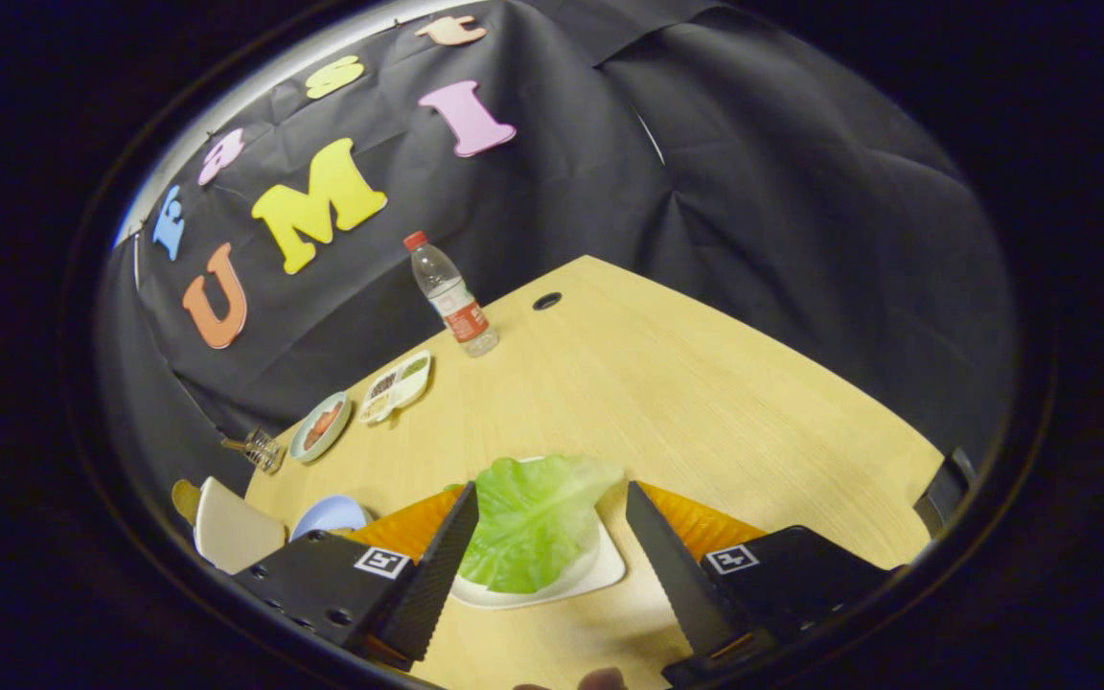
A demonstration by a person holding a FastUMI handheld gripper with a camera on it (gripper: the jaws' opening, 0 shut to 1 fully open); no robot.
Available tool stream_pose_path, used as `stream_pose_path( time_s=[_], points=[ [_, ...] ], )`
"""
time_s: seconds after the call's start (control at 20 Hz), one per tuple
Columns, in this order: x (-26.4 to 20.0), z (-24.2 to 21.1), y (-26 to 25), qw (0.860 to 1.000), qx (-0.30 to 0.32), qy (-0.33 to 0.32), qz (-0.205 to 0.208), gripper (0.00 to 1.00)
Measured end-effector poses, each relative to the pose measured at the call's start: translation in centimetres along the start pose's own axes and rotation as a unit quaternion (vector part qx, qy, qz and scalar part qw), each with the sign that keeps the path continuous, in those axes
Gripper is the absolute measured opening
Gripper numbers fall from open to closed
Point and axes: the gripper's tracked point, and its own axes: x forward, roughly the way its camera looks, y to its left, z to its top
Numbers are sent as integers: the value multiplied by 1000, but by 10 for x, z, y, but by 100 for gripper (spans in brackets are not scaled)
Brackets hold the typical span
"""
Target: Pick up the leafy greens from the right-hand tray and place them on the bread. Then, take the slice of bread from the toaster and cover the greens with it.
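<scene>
A pale green lettuce leaf lies on a small white tray on the wooden table. My gripper hovers over it, open, with one finger on each side of the leaf. The left fingertip sits at the leaf's left edge; the right fingertip stands a little off its right edge. Neither pad presses on the leaf. The leaf's tip overhangs the tray's far rim.
Beyond the left finger sit a white plate and a light blue dish. Farther off stand a round dish, a divided white tray, a small glass object and a water bottle. A cable hole marks the table's far corner.
</scene>
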Motion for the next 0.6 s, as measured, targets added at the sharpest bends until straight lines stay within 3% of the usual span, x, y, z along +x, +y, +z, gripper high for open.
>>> stream_pose_path(
  time_s=[0.15, 0.4, 0.45, 0.55, 0.6],
  points=[
    [13, -2, -7, 999, 44, 13, -3, 96],
    [44, 4, -9, 998, 67, 13, -12, 91],
    [48, 3, -11, 997, 74, 17, -11, 74],
    [53, 2, -9, 996, 85, 22, 1, 72],
    [55, 0, -12, 996, 86, 23, -4, 61]
  ],
)
